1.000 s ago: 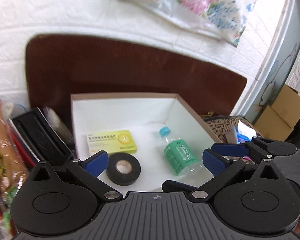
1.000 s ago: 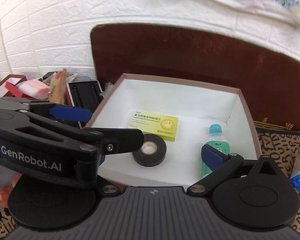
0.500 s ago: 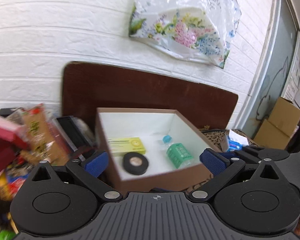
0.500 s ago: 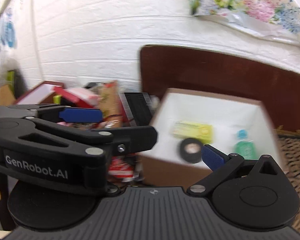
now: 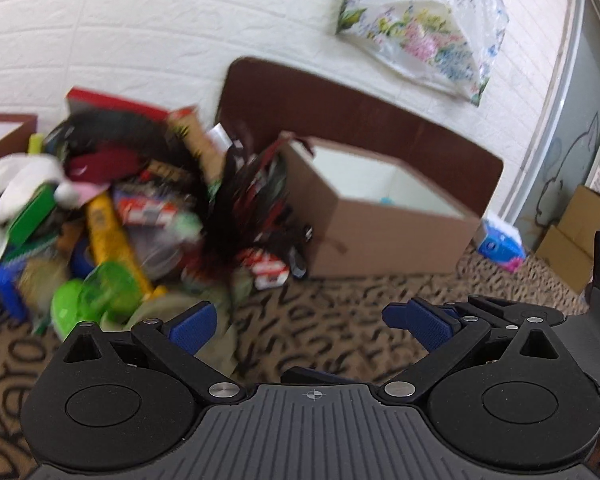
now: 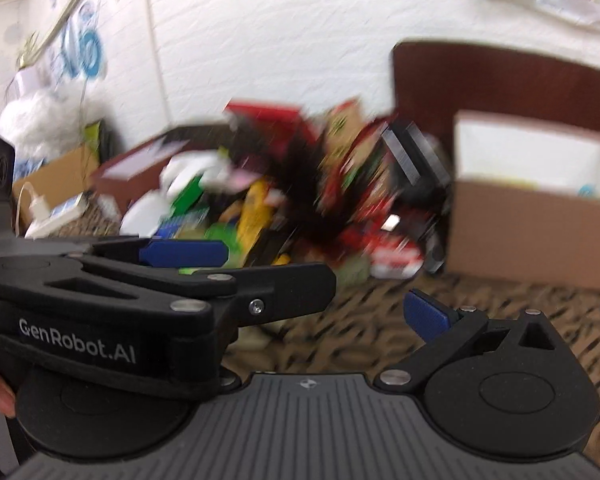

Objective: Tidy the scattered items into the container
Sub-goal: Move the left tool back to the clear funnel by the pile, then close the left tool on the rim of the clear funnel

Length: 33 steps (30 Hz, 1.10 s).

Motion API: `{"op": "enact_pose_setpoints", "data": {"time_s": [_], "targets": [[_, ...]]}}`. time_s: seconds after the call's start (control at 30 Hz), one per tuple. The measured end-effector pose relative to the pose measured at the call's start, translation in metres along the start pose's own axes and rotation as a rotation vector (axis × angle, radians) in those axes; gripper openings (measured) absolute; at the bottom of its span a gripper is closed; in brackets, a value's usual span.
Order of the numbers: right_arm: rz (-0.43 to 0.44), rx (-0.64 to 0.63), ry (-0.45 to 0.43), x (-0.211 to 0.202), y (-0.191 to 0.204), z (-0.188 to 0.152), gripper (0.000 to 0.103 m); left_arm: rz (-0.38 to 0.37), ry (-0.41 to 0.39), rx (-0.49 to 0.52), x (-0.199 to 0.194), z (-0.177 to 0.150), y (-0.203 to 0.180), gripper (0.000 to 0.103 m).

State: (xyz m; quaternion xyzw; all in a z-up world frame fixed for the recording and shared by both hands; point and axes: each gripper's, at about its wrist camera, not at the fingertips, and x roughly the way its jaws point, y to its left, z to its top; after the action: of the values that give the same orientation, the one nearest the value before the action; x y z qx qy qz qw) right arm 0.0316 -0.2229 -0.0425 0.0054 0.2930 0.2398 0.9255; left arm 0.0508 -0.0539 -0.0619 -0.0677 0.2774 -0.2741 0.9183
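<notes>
Cardboard container (image 5: 384, 224) is sitting ahead-right of both empty, wide-spread grippers, left gripper (image 5: 300, 320) and right gripper (image 6: 324, 280), which are facing the blurred pile of scattered items (image 5: 140, 216) ahead-left, presumably choosing a pick.

White brick-pattern wall (image 5: 148, 40) behind everything. Floral plastic bag (image 5: 424, 32) hangs on wall, upper right. Dark brown board (image 5: 360, 120) leans against wall. Leopard-print cloth (image 5: 320, 312) covers surface. Plain cardboard boxes (image 5: 580, 236) at far right, beside grey door (image 5: 580, 128) with cat outline. Blue packet (image 5: 500, 242) lies on cloth near those boxes. In right wrist view: white plush toy (image 6: 40, 120) at far left against wall, blue sticker (image 6: 84, 52) on wall above it.
</notes>
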Motion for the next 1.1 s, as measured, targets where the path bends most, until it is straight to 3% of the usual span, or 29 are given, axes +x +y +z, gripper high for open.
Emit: {"op": "enact_pose_setpoints", "data": {"time_s": [0.13, 0.33, 0.5, 0.6, 0.93, 1.1], "targets": [[-0.034, 0.026, 0.044, 0.015, 0.009, -0.02, 0.103, 0.029, 0.037, -0.028, -0.003, -0.021, 0.03, 0.103], [-0.077, 0.108, 0.089, 0.031, 0.008, -0.032, 0.102, 0.129, 0.047, -0.102, -0.002, -0.026, 0.069, 0.103], [-0.076, 0.063, 0.082, 0.042, 0.018, -0.035, 0.101, 0.174, 0.056, -0.094, 0.003, -0.025, 0.083, 0.103], [-0.079, 0.022, 0.085, 0.051, 0.025, -0.036, 0.1, 0.162, 0.072, -0.098, 0.009, -0.024, 0.09, 0.1], [-0.095, 0.043, 0.051, 0.067, 0.022, -0.022, 0.07, 0.125, 0.061, -0.09, 0.02, -0.012, 0.105, 0.082], [-0.082, 0.032, 0.039, 0.073, 0.025, -0.018, 0.058, 0.117, 0.071, -0.075, 0.02, -0.01, 0.103, 0.066]]}}
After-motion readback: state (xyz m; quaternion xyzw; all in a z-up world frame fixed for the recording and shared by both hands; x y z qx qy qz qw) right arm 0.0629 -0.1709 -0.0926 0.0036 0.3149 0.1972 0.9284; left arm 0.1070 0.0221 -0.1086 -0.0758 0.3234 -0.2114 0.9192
